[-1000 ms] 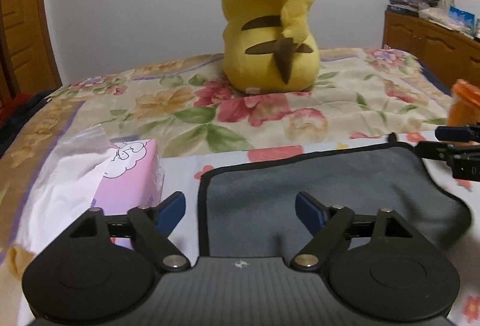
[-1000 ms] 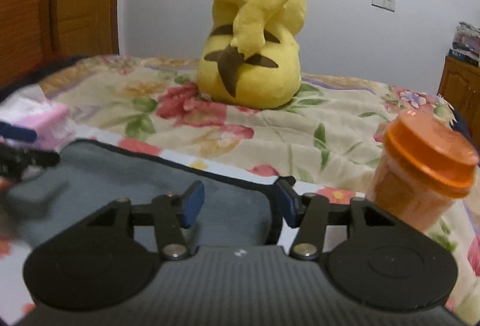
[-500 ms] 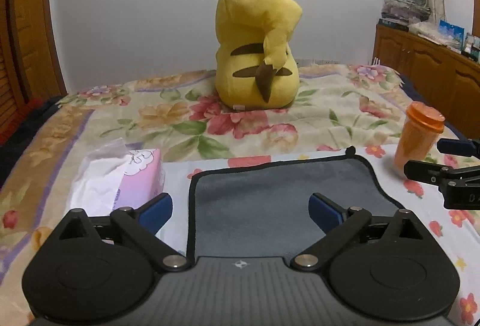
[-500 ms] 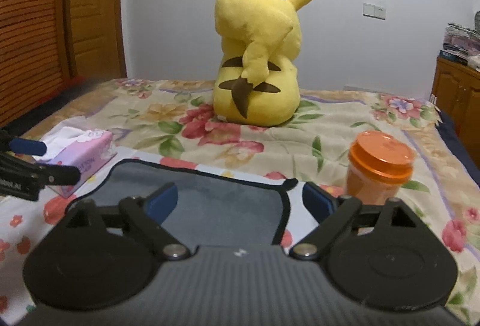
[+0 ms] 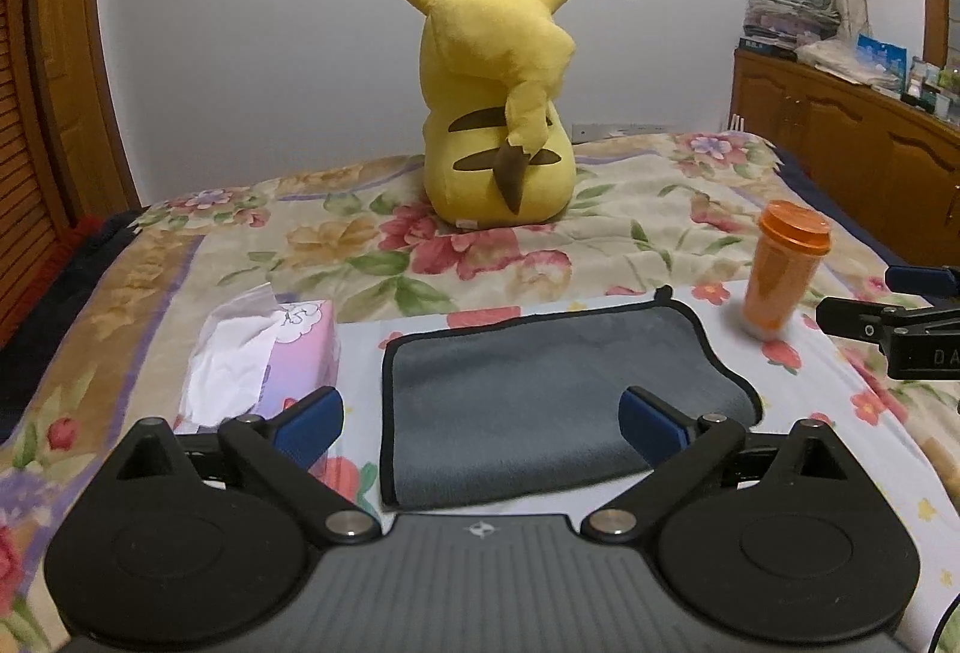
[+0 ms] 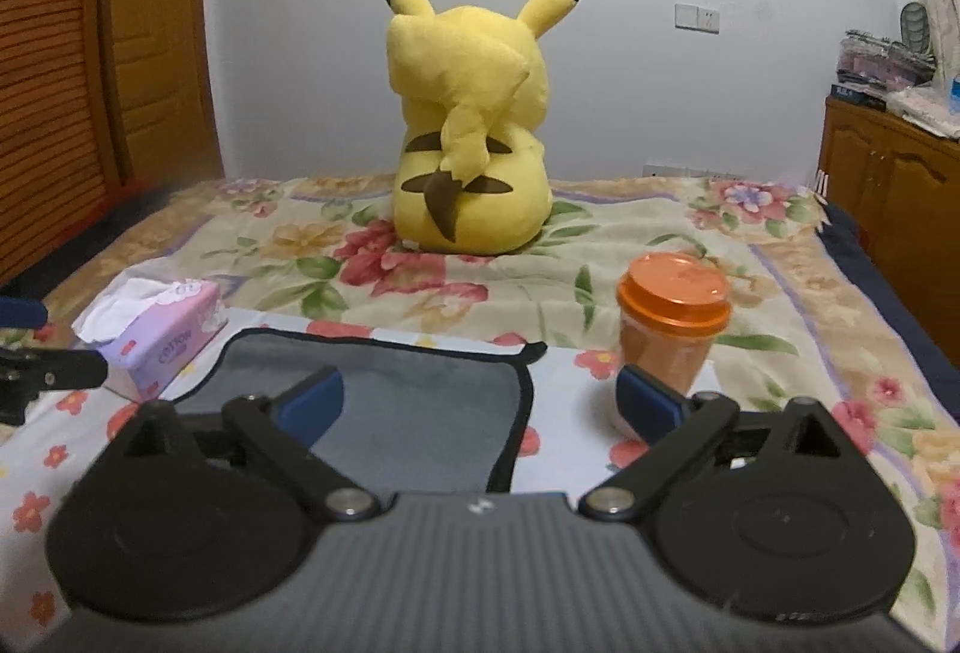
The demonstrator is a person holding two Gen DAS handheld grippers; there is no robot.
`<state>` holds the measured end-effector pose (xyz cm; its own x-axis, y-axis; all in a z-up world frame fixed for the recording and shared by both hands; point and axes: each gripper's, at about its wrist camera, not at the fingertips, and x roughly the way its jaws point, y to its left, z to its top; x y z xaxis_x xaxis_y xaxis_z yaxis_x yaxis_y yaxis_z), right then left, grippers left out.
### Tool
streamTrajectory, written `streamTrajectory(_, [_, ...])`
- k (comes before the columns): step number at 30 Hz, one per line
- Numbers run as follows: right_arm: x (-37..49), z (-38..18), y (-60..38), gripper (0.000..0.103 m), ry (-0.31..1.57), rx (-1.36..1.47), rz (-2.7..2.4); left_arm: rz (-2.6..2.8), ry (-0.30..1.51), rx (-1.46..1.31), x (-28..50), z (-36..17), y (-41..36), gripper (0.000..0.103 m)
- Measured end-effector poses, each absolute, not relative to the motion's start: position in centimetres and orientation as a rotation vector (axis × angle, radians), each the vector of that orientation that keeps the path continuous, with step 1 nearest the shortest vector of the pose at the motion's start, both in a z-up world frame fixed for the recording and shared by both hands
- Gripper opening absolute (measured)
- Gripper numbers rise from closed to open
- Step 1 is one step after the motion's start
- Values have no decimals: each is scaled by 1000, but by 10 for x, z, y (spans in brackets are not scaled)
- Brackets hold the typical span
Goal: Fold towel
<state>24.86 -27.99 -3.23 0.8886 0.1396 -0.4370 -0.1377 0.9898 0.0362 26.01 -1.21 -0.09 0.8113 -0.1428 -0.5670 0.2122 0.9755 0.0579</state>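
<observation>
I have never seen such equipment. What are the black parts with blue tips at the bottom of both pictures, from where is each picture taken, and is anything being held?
The black parts are two hand-held grippers; a person holds one in each hand. Each carries a camera looking forward along its two blue-tipped fingers. One picture comes from the left gripper, the other from the right gripper. Both are open and hold nothing. They hover over a bed with a flowered cover. On it lies a grey towel, apparently folded. A pink tissue box is to its left, an orange cup to its right. A yellow plush toy sits behind.
</observation>
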Motion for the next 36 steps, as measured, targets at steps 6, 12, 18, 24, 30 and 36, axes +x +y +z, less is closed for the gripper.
streamTrajectory(6, [225, -24, -283, 99, 454, 27, 142, -190, 585, 124, 234, 14, -12, 101])
streamTrajectory(12, [197, -14, -284, 103, 440, 29, 136, -184, 559, 127, 205, 29, -8, 103])
streamTrajectory(18, [177, -2, -286, 103, 433, 41, 133, -178, 548, 139, 179, 44, -7, 103])
streamTrajectory(24, [157, 4, -288, 103, 425, 59, 128, -187, 549, 142, 157, 53, -9, 103])
streamTrajectory(30, [139, 9, -292, 103, 419, 57, 122, -193, 547, 159, 137, 57, -15, 103])
streamTrajectory(36, [122, 21, -296, 103, 392, 46, 103, -192, 552, 148, 120, 65, -15, 103])
